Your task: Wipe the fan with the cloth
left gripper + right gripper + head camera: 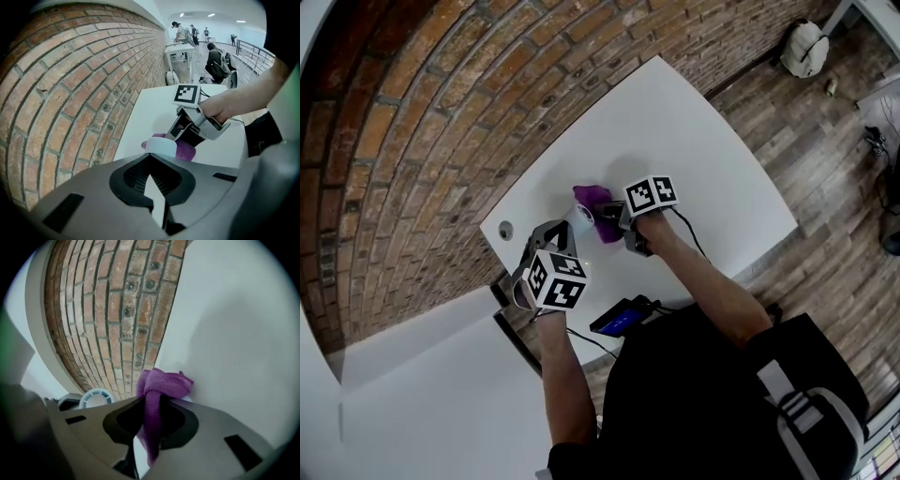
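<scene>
Left gripper (562,232), fingers shut on what I judged the small fan (581,217)'s stem, hovered at the bench (694,150); my right gripper (609,217)'s fingers pinched the purple cloth (596,200) just beside it. Wiping looked barely begun.

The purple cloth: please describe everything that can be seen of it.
The cloth is purple, soft and fuzzy, like microfibre. It is bunched, not spread. The right claw is shut on it: a crumpled lump sticks out in front, a tail hangs behind the jaws. It is over the white table, near the fan.
</scene>
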### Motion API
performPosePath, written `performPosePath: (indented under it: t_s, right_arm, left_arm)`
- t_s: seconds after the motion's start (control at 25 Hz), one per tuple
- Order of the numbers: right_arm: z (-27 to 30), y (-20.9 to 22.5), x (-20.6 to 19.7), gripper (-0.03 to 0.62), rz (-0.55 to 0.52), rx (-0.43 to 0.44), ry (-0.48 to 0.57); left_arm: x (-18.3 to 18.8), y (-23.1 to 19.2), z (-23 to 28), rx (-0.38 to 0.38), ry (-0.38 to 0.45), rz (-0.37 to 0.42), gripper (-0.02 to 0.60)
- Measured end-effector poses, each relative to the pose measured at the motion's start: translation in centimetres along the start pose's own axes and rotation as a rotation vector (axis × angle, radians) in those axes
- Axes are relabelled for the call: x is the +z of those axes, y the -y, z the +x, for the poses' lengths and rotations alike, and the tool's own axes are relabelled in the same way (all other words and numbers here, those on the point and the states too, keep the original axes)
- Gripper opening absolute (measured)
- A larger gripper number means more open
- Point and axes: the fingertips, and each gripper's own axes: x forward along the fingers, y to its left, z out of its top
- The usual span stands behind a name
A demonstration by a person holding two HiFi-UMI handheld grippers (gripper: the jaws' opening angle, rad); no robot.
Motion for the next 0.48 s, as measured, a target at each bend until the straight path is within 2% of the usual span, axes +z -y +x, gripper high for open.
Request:
performPosePath:
  t_s: [0.16,0.28,0.32,0.36,0.48]
  right_arm:
    - [-0.1,3.1,-0.6,0.072,-0.249,-0.236,-0.104]
    - [-1.4,3.2,0.8,0.072,-0.422,-0.374,-0.093]
    - [-1.8,2.7,1.5,0.073,-0.435,-0.376,-0.061]
    - [-2.1,1.7,2.2,0.072,-0.413,-0.340,-0.022]
    - [-2.0,-2.0,2.9,0.072,-0.260,-0.135,0.043]
  left_arm:
    - [-0.1,0.1,0.0,0.003,-0.002,-0.004,-0.008]
    - [-0.1,0.1,0.0,0.002,0.000,-0.010,-0.008]
    - [-0.1,0.2,0.0,0.002,0.000,-0.011,-0.008]
    - [-0.1,0.1,0.0,0.003,0.001,-0.011,-0.009]
    - [-0.1,0.0,0.0,0.007,0.004,-0.012,-0.009]
